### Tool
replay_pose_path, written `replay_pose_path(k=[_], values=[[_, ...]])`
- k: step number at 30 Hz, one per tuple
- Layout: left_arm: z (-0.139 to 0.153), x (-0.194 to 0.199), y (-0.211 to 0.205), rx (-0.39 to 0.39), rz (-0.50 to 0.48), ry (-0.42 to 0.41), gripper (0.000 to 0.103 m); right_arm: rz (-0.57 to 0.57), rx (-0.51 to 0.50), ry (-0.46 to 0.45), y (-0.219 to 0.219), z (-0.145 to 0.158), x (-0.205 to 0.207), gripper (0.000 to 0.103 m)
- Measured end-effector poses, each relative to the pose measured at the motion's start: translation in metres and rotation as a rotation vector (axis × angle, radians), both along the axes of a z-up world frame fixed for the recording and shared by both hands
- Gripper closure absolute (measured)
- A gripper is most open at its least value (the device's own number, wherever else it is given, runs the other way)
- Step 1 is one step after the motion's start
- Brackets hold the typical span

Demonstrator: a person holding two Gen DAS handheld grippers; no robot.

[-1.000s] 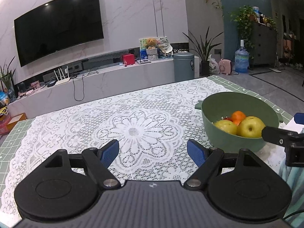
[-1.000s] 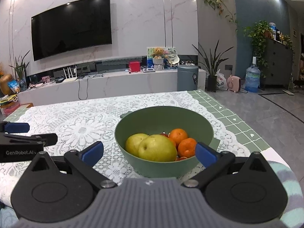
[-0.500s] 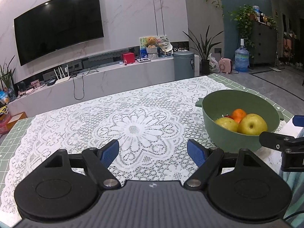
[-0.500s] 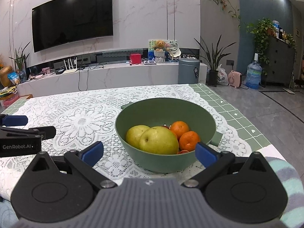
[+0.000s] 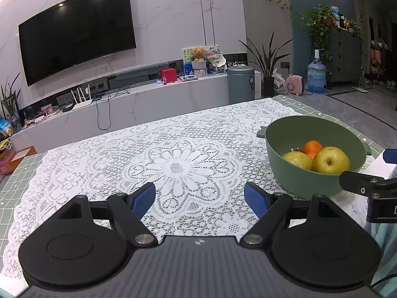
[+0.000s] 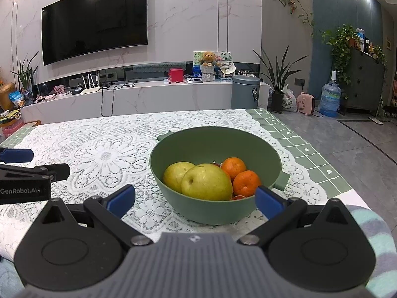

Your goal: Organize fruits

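Observation:
A green bowl (image 6: 263, 149) stands on the lace tablecloth at the table's right side. It holds two yellow-green pears (image 6: 207, 185) and two oranges (image 6: 247, 182), with something red half hidden beneath. The bowl also shows in the left wrist view (image 5: 285, 173) at the right, with a pear (image 5: 331, 160) and an orange (image 5: 313, 147). My right gripper (image 6: 194, 198) is open and empty, just in front of the bowl. My left gripper (image 5: 199, 197) is open and empty over the cloth's middle, left of the bowl.
The white lace cloth (image 5: 178, 166) covers a green checked table (image 6: 310, 149). A striped towel (image 6: 372, 226) lies at the near right corner. Behind the table are a white TV bench (image 6: 148, 96) and a grey bin (image 6: 245, 92).
Both grippers have risen slightly and tilted down, so the bowl sits higher in the right view and its fruit shows more fully. Both stay open.

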State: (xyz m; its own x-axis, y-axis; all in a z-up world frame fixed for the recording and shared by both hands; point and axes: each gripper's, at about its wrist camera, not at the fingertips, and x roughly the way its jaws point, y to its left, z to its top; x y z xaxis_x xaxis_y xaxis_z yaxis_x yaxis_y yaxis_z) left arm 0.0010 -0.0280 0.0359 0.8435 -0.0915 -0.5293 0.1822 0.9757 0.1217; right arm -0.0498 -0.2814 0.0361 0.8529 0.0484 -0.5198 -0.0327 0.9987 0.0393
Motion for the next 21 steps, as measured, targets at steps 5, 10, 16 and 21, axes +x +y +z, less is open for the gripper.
replay_pose_path(k=[5,10,16,21], values=[[0.0002,0.0003,0.0000,0.000,-0.001,0.001,0.008,-0.001,0.000,0.001,-0.0004,0.0000,0.0001,0.004],[0.0002,0.0002,0.0004,-0.001,-0.001,0.001,0.008,-0.002,0.000,0.002,-0.0002,-0.0004,0.0004,0.004],[0.0009,0.0001,0.0004,0.002,-0.002,0.004,0.008,-0.003,0.000,0.002,-0.0002,-0.0003,0.0004,0.004],[0.0013,0.0002,0.0003,0.001,-0.001,0.004,0.008,-0.002,0.000,0.003,-0.0003,-0.0003,0.0004,0.004]])
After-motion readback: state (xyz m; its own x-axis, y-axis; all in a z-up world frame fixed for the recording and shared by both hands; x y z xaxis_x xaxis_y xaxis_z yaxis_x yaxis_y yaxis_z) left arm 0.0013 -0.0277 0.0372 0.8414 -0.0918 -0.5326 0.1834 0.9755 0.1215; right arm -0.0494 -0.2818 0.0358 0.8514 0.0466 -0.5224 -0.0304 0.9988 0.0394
